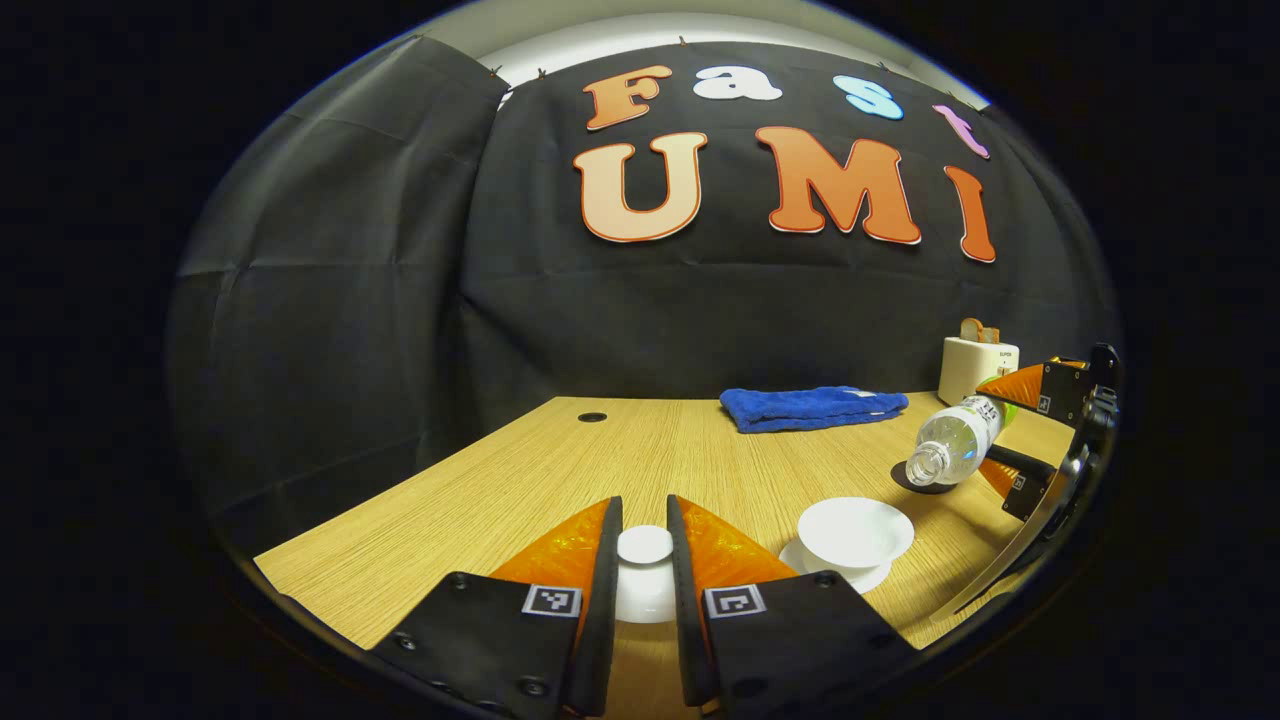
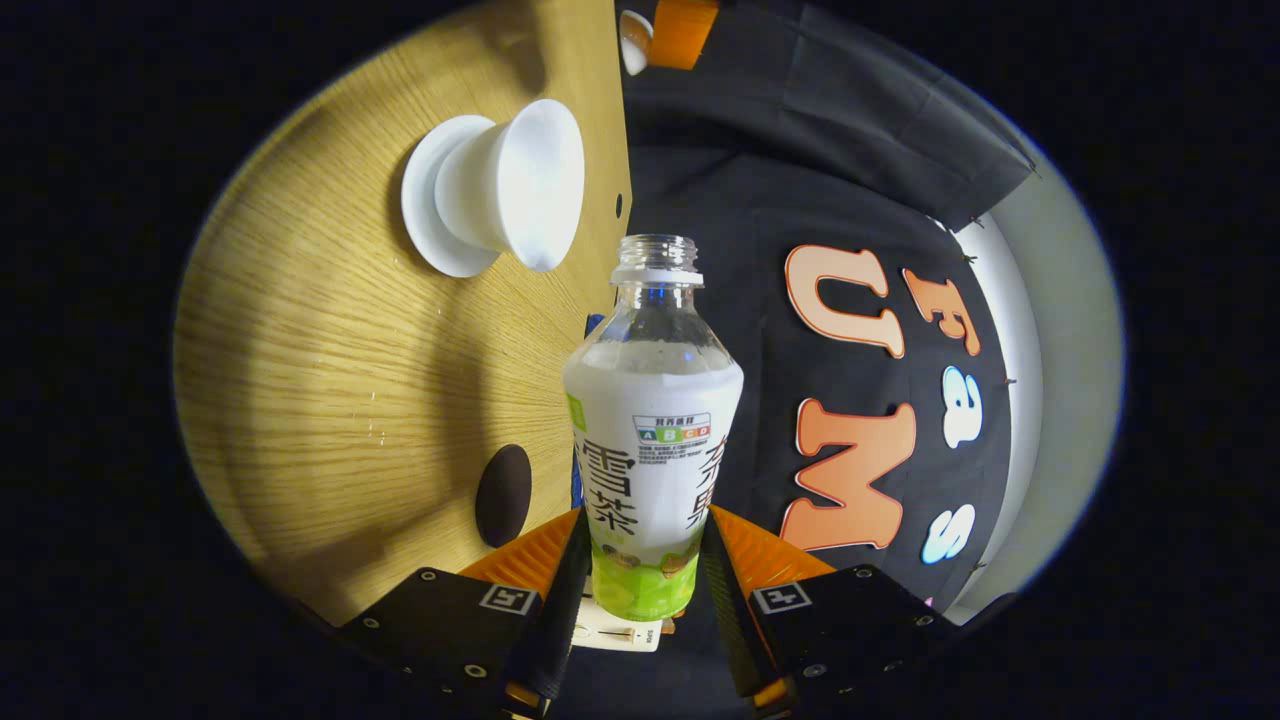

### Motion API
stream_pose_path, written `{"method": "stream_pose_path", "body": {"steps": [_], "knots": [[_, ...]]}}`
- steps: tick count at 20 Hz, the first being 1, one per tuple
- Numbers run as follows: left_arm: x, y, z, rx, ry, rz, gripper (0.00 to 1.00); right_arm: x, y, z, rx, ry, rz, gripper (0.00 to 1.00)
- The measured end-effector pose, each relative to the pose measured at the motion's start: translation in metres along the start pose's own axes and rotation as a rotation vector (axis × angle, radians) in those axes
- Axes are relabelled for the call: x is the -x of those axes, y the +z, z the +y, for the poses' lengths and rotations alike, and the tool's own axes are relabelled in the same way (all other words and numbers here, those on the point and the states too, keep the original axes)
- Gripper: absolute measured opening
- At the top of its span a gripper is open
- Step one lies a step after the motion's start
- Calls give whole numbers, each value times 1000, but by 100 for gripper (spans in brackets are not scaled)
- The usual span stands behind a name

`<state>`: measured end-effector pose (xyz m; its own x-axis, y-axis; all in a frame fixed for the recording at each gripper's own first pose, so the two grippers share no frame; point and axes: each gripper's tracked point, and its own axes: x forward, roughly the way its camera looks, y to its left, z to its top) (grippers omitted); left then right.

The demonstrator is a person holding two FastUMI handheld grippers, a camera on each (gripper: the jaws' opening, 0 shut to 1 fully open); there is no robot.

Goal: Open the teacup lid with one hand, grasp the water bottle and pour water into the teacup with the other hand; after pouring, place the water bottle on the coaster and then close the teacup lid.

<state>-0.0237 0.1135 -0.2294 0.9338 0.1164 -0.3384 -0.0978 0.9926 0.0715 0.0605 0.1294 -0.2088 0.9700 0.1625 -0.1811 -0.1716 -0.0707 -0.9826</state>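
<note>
Your left gripper is clamped on the teacup lid, both fingers pressing its knob, the lid held off the cup and just above the table. Beside it, toward your right, the open teacup sits on its saucer with nothing covering the mouth.

Your right gripper is closed on the lower body of the water bottle; in the left gripper view the bottle lies tilted near horizontal, long axis running from the gripper down toward the cup, open mouth leading. The mouth appears to stand short of the cup rim, up and to the cup's far right. Judged from this, the pour needs the mouth carried over the cup.

The dark coaster lies just under the bottle's mouth, beyond the cup. Farther back rest a blue towel and a toaster.
</note>
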Motion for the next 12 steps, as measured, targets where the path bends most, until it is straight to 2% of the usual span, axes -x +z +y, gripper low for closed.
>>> {"method": "stream_pose_path", "body": {"steps": [9, 10, 12], "knots": [[2, 0, 6, 5, 3, 4, 31, 6, 2, 0, 120, -30, -47, 64], [2, -2, 8, 8, 6, 5, 31, 7, 3, 0, 134, -31, -49, 67], [3, -1, 11, 12, 12, 4, 29, 7, 6, 1, 144, -30, -57, 64]]}}
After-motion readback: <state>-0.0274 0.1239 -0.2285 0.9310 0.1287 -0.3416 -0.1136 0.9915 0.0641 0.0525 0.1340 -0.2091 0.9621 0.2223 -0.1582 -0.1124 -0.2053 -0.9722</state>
